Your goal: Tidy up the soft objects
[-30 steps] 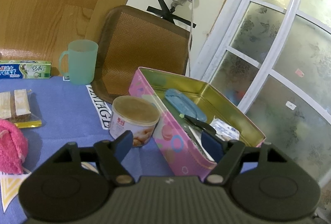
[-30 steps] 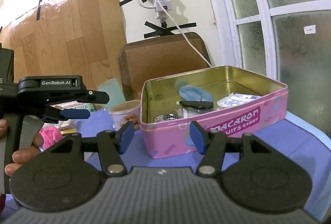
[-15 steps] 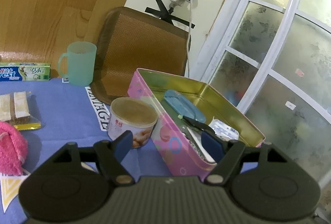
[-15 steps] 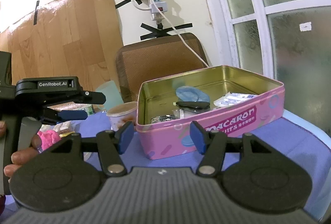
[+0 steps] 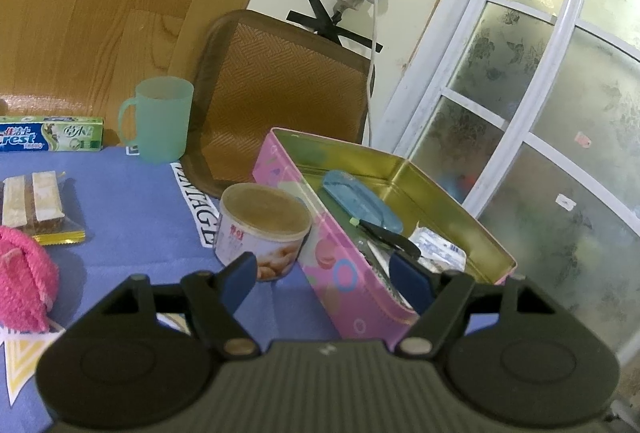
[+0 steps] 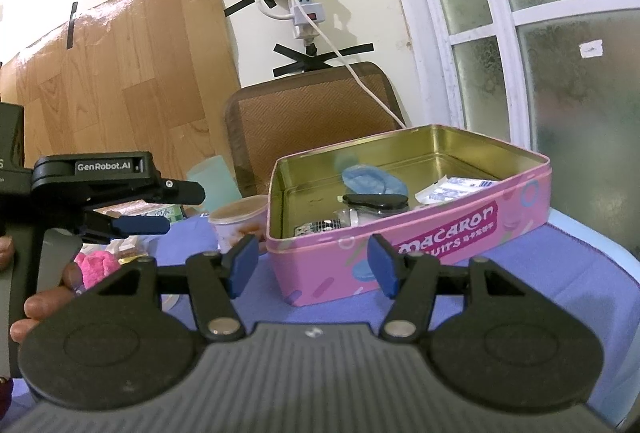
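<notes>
A pink macaron tin stands open on the blue tablecloth. It holds a blue soft pad, a black clip and a white packet. A fluffy pink soft item lies at the left. My left gripper is open and empty, above the tin's near corner. My right gripper is open and empty in front of the tin. The left gripper also shows at the left of the right wrist view.
A small round can stands beside the tin. A green mug, a toothpaste box and a wrapped snack lie further left. A brown woven tray leans on the wall. A window is at the right.
Both views have shifted only slightly; the tin sits a little lower and nearer in the right wrist view. Both grippers stay open and empty.
</notes>
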